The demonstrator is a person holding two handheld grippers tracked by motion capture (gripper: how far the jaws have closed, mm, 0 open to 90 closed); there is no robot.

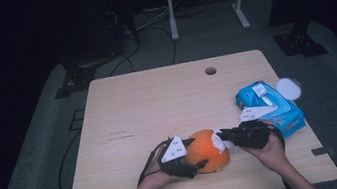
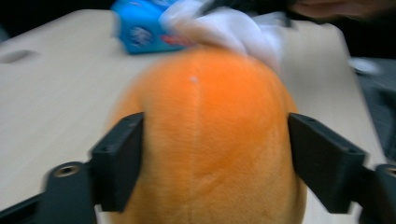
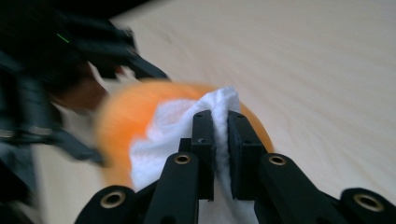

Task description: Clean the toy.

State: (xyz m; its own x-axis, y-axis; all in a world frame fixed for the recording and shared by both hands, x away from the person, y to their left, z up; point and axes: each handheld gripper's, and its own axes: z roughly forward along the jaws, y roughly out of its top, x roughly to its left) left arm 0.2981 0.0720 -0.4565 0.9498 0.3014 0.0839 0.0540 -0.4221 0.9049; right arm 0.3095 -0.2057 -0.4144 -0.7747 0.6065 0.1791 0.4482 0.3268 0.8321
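Two tools work on one orange plush ball [image 1: 206, 149], which sits on the desk [image 1: 158, 106] near its front edge, between the person's hands. It looks soft and furry, with a faint seam running over its top, so it would likely roll or squash under a rub unless something braced it.

That bracing seems to be the job of the left tongs [image 1: 196, 153]. Their black jaws stand on either side of the ball in the left gripper view, flush against its flanks, so the grip appears to be closed on it, though blur hides how firmly the pads press. The left hand [image 1: 161, 176] lies low on the desk behind them.

The right tongs [image 3: 221, 135] are clamped on a white wipe [image 3: 177, 135], the jaws almost meeting with a fold of cloth pinched between them. The wipe drapes over the right upper side of the ball, where the cloth touches the plush, which suggests a wiping stroke in hand. The right hand [image 1: 268, 148] comes in from the ball's right.

Farther right on the desk lies a blue wipes pack [image 1: 271, 104], probably the source of the wipe, and a white round lid [image 1: 289, 88] just beside it.
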